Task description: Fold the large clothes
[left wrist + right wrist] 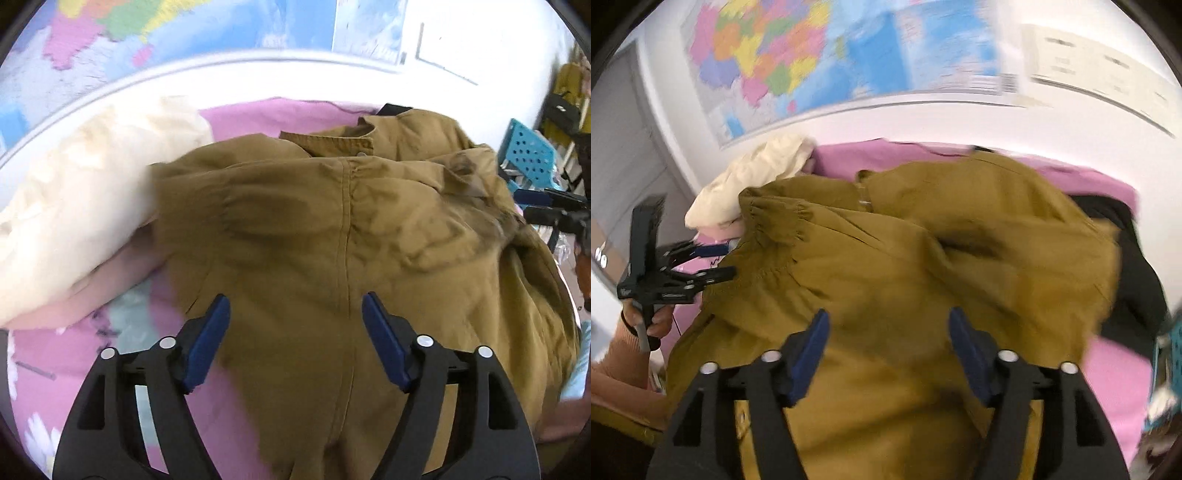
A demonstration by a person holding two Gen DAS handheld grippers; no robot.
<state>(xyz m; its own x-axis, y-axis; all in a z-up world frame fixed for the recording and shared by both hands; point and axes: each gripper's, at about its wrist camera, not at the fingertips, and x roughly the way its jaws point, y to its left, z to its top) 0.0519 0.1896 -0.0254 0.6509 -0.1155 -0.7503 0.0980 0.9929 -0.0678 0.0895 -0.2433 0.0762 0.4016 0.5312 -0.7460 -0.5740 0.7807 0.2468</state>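
Note:
A large mustard-brown jacket (332,229) lies spread and rumpled on a pink sheet (266,114), collar toward the far wall. Above its lower half my left gripper (295,310) stands open, with cloth seen below the gap and nothing pinched between the blue pads (207,343). In the right wrist view the same jacket (905,258) fills the middle, and my right gripper (888,325) hangs open over it, holding nothing. My left gripper (713,262) shows at the left there, held by a hand. My right gripper (532,206) pokes in at the right edge of the left wrist view.
A cream garment (85,206) is heaped at the jacket's far left. A dark garment (1134,266) lies to the jacket's right. A blue perforated crate (528,155) stands off the right side. A wall with a coloured map (812,51) runs behind.

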